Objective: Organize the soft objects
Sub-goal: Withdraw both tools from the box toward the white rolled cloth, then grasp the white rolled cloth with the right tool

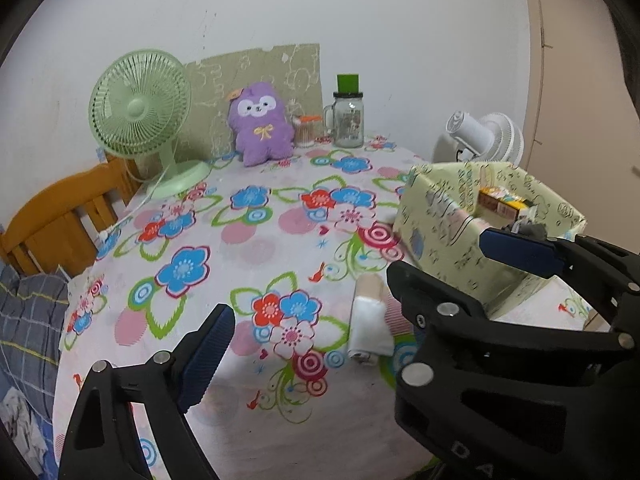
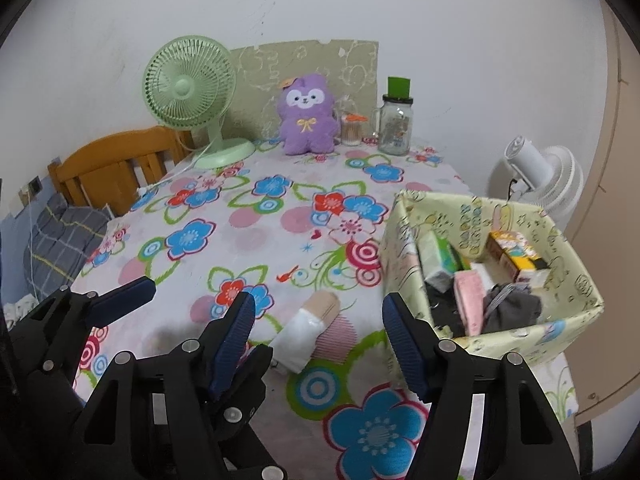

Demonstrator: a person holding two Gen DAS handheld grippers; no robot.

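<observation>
A rolled beige and white cloth bundle lies on the flowered tablecloth near the front edge. My right gripper is open and straddles the bundle without touching it. My left gripper stands wide open just left of the bundle, empty. Its right finger is overlapped by the right gripper, whose blue-padded finger crosses in front of the box. A purple plush toy sits upright at the table's back. A yellow-green patterned box at the right holds tissue packs, a pink item, a grey cloth and a carton.
At the back stand a green desk fan, a glass jar with a green lid and a cotton swab pot. A white fan is behind the box. A wooden chair back and plaid bedding lie left.
</observation>
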